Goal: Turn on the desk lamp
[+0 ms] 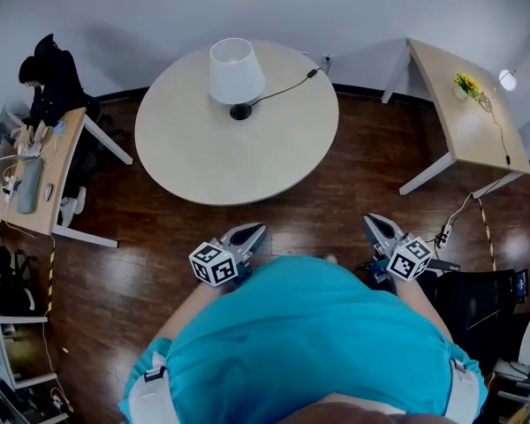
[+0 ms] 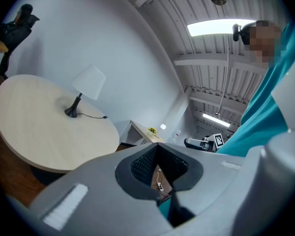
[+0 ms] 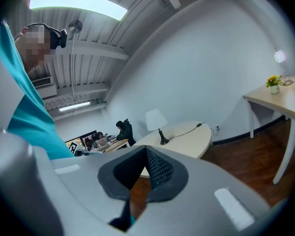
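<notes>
A desk lamp (image 1: 237, 71) with a white shade and a black base stands at the far side of the round pale table (image 1: 238, 162). Its black cord (image 1: 287, 88) runs right towards the wall. The shade shows no glow. My left gripper (image 1: 252, 230) and right gripper (image 1: 374, 223) are held close to my body, above the wooden floor and short of the table's near edge. Both are shut and hold nothing. The left gripper view has the lamp (image 2: 90, 81) far off beyond the left gripper (image 2: 157, 146). The right gripper view has the lamp (image 3: 156, 119) beyond the right gripper (image 3: 146, 149).
A rectangular desk (image 1: 464, 131) at the right carries yellow flowers (image 1: 466, 85) and a small lit lamp (image 1: 508, 79). A person in black (image 1: 46, 78) sits at a cluttered desk (image 1: 35, 170) on the left. A power strip (image 1: 442, 234) lies on the floor beside a black chair (image 1: 486, 303).
</notes>
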Motion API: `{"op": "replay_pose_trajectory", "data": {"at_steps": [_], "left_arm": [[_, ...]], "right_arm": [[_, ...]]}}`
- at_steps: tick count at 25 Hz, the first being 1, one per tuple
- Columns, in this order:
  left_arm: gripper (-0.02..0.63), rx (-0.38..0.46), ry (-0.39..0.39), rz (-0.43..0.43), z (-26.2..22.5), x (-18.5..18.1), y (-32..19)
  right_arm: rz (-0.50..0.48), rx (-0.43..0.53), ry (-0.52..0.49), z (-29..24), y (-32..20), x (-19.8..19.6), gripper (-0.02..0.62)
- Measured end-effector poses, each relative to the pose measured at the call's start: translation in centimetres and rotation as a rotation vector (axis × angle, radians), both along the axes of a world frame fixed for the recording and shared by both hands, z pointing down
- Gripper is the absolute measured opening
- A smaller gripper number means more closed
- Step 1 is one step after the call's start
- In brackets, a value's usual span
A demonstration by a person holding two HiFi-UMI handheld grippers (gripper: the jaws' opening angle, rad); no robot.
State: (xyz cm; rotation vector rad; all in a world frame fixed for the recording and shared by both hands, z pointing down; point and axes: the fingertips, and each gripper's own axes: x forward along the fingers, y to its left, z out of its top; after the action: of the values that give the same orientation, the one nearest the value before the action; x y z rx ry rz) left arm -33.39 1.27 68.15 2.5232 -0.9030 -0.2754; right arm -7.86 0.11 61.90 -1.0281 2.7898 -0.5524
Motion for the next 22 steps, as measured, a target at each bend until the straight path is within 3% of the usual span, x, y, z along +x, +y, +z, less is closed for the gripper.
{"op": "replay_pose_trajectory", "data": {"at_steps": [3, 6, 10, 15, 22], "left_arm": [[0.106, 0.040, -0.027, -0.049, -0.9, 3.5, -2.6], [0.106, 0.037, 0.001, -0.099, -2.3, 8.4, -5.6], [0.106, 0.018, 0.004, -0.103, -3.3, 17.3, -10.5], [0.106, 0.009, -0.034, -0.069, -3.8, 25.6, -15.1], [0.106, -0.030, -0.065, -0.015, -3.3, 29.0, -22.3]], "right_arm": [[-0.035, 0.032, -0.005, 0.5, -2.6, 4.1, 0.002], [-0.066, 0.050, 0.002, -0.1, -5.5, 8.8, 0.002], [-0.105, 0.090, -0.003, -2.0, -10.2, 16.2, 0.002], [-0.113, 0.129, 0.012, -2.1, -13.9, 23.0, 0.002], [-0.077, 0.079, 0.002, -0.4, -19.6, 25.8, 0.002]]}}
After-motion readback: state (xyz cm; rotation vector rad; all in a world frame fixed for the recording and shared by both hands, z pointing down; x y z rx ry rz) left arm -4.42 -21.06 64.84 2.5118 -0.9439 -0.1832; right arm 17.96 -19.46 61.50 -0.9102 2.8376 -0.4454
